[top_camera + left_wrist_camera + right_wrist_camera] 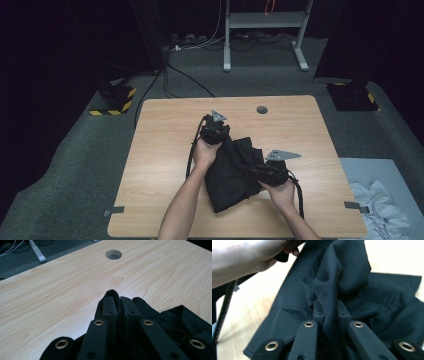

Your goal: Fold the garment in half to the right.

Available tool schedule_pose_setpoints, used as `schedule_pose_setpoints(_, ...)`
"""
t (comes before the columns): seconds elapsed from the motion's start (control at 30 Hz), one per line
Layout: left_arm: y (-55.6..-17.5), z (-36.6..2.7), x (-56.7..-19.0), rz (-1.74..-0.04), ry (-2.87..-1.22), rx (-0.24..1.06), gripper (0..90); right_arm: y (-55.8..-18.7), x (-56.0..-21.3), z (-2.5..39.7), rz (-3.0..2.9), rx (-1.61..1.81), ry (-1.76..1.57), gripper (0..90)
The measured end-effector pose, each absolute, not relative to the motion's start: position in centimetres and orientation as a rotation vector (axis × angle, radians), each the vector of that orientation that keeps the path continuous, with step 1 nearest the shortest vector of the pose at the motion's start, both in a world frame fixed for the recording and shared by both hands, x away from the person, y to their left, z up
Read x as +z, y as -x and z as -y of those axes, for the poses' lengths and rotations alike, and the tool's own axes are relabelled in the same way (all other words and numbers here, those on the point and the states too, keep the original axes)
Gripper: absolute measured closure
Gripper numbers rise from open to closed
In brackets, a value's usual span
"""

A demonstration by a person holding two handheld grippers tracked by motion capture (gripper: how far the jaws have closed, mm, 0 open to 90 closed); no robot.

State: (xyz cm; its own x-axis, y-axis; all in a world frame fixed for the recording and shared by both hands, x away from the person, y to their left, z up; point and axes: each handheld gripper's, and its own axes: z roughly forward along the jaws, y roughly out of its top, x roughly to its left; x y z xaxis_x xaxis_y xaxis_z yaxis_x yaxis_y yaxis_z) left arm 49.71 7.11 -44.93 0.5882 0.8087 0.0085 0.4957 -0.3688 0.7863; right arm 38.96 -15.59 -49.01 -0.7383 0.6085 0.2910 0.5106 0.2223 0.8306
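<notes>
A black garment [231,176] lies crumpled in the middle of the wooden table [165,150]. My left gripper [220,134] is at the garment's far edge, shut on a fold of the black fabric [111,295] that pokes out past its tips. My right gripper [261,169] sits at the garment's right side, shut on a bunched ridge of cloth [332,312] that rises between its jaws. In the right gripper view the garment [387,300] spreads flat behind, and the person's other hand [244,257] is at the upper left.
A round cable hole [261,109] is in the table near its far edge, also in the left gripper view [113,254]. White cloth [380,205] lies on the floor at the right. A desk frame [265,30] stands beyond the table.
</notes>
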Motion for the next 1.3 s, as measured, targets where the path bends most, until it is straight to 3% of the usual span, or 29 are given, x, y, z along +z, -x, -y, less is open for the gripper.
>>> schedule_pose_setpoints(0.53, -50.3, -5.5, -47.6, -1.045, -2.058, 0.519, 78.8, -39.5, -50.9, 16.9, -2.378, 1.478, -1.172, 82.9)
schedule_pose_setpoints(0.73, -50.2, -5.2, -47.8, -1.039, -2.075, 0.525, 68.7, -39.6, -51.0, 16.9, -2.374, 1.475, -1.18, 79.5)
schedule_pose_setpoints(0.83, -50.2, -5.3, -47.8, -1.048, -2.073, 0.51, 60.6, -39.5, -50.8, 16.9, -2.355, 1.457, -1.183, 69.5)
schedule_pose_setpoints(1.0, -50.3, -5.3, -47.7, -1.085, -2.075, 0.472, 43.5, -39.5, -50.6, 17.1, -2.302, 1.417, -1.209, 44.7)
schedule_pose_setpoints(1.3, -49.2, -6.1, -46.3, -1.107, -2.014, 0.524, 24.1, -39.3, -49.7, 16.9, -2.285, 1.333, -1.154, 22.2)
